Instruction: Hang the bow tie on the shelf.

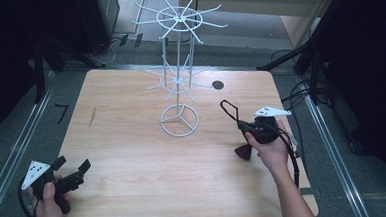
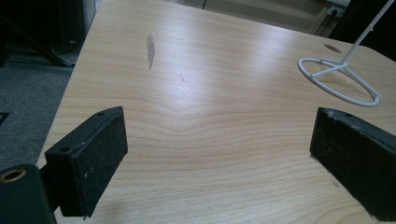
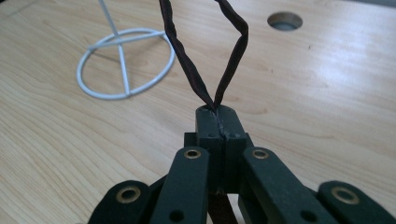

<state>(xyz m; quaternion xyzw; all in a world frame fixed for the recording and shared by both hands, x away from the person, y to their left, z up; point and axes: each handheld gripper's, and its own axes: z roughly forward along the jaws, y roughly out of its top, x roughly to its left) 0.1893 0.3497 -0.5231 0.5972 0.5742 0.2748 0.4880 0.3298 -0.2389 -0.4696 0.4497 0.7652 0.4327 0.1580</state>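
Table: light wooden table (image 1: 133,156) with rounded corners, a dark streak toward its left part and a round cable hole (image 1: 218,84) near the far edge.
Stand: white wire display stand (image 1: 179,120) upright at mid-table on a ring base with three spokes, a thin post rising to two tiers of radiating hooks; its base ring also shows in the left gripper view (image 2: 338,81) and the right gripper view (image 3: 125,63).
Left gripper: black two-jaw left gripper (image 1: 73,170) held by the left hand (image 1: 48,203) at the near left corner of the table; its jaws stand wide apart with bare wood between them (image 2: 219,154), holding nothing.
Right gripper: black two-jaw right gripper (image 1: 242,126) held by the right hand (image 1: 271,152) to the right of the stand's base; its jaws are pressed together (image 3: 219,122) on a dark brown twisted cord loop (image 3: 229,51).
Cord: the loop (image 1: 227,109) rises from the clamped jaws toward the stand, clear of the table; a dark reddish tassel-like piece (image 1: 243,152) hangs below the gripper, just beside the hand.
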